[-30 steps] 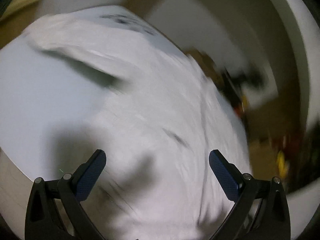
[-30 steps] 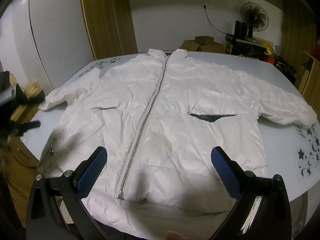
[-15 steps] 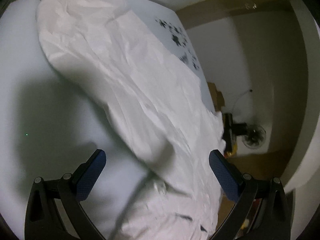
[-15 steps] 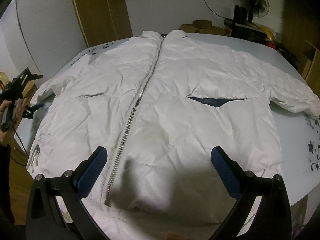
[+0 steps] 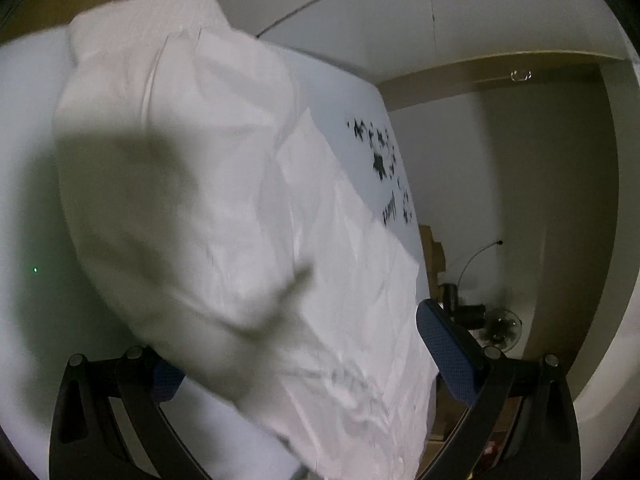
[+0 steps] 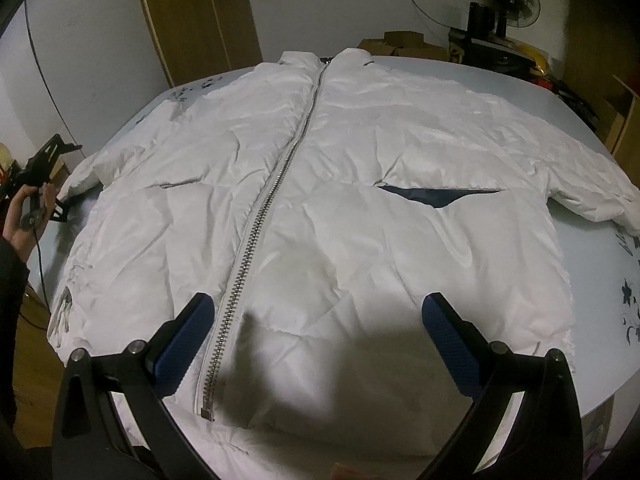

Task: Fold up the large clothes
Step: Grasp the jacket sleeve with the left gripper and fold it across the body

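- We have the white jacket (image 6: 340, 208) lying face up and spread flat on the pale blue table (image 6: 624, 340), zipper (image 6: 264, 216) closed, collar at the far edge, hem towards us, both sleeves stretched out to the sides.
- Our right gripper (image 6: 316, 340) hovers over the hem with its 2 fingers spread wide and nothing between them.
- Our left gripper (image 5: 304, 344) sits at the end of the left sleeve (image 5: 192, 184), also wide open; the cuff bulges between its fingers, but we cannot tell whether either finger touches the cloth.
- We judge the step in hand to be taking that sleeve to fold it across the chest.
- To do it well, we should close on the cuff end through the full puffy thickness, since the slick shell may slip.
- We should then lift only slightly and carry the sleeve inward, towards the zipper.
- The right gripper can press the hem so the body does not drag along.
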The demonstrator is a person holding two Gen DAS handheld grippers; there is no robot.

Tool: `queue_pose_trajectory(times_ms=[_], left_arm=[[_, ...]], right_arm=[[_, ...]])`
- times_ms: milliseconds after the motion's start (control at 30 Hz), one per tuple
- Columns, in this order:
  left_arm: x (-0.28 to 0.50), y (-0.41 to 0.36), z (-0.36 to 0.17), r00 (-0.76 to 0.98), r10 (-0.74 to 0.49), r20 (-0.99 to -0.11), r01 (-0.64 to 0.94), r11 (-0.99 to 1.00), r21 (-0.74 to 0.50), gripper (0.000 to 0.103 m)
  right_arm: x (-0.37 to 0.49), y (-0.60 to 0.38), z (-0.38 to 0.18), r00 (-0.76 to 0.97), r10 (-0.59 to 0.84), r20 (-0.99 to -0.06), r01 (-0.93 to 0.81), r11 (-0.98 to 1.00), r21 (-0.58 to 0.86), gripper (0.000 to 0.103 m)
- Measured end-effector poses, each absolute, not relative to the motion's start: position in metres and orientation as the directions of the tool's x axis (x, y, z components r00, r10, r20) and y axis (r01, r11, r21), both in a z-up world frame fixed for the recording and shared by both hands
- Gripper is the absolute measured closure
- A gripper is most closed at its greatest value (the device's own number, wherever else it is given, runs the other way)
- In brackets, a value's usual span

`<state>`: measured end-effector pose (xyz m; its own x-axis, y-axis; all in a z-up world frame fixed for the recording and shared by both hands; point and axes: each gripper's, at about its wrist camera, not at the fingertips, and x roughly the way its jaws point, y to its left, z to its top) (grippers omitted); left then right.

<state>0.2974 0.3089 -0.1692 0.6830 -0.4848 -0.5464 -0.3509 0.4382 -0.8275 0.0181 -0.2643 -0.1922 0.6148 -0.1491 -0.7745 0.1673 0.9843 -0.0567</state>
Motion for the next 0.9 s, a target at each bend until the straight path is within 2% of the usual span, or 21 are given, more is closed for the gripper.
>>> queue_pose_trajectory(times_ms=[333, 367, 433, 500, 600, 667, 767, 900], left_arm=[[0.325, 0.349, -0.167, 0.719, -0.41, -0.561, -0.353, 0.48, -0.803, 0.005], [0.325, 0.35, -0.167, 0.715, -0.404, -0.57, -0.359, 0.487, -0.796, 0.01], [0.328, 0.35, -0.168, 0.703, -0.386, -0.598, -0.373, 0.515, -0.771, 0.028], [0.323, 0.352, -0.171, 0.685, -0.374, -0.625, -0.388, 0.54, -0.747, 0.061], [0.321, 0.363, -0.184, 0.682, -0.396, -0.615, -0.402, 0.499, -0.767, 0.084], [0.321, 0.37, -0.191, 0.69, -0.413, -0.595, -0.405, 0.461, -0.789, 0.09], [0.322, 0.369, -0.188, 0.688, -0.378, -0.62, -0.409, 0.504, -0.761, 0.092], [0.32, 0.356, -0.153, 0.729, -0.302, -0.615, -0.357, 0.598, -0.717, 0.095]], right_arm=[[0.019, -0.261, -0.193, 0.604, -0.152, -0.782, 0.169, 0.984, -0.061, 0.0], [0.019, -0.261, -0.193, 0.604, -0.152, -0.783, 0.17, 0.984, -0.06, 0.0], [0.019, -0.262, -0.194, 0.602, -0.152, -0.784, 0.173, 0.983, -0.058, 0.0], [0.02, -0.263, -0.194, 0.598, -0.151, -0.787, 0.175, 0.983, -0.056, 0.0], [0.02, -0.263, -0.195, 0.595, -0.148, -0.79, 0.175, 0.983, -0.053, 0.0], [0.02, -0.262, -0.196, 0.594, -0.15, -0.79, 0.175, 0.983, -0.055, 0.0], [0.02, -0.263, -0.196, 0.596, -0.151, -0.788, 0.177, 0.983, -0.054, 0.0], [0.019, -0.263, -0.195, 0.602, -0.149, -0.785, 0.176, 0.983, -0.051, 0.0]])
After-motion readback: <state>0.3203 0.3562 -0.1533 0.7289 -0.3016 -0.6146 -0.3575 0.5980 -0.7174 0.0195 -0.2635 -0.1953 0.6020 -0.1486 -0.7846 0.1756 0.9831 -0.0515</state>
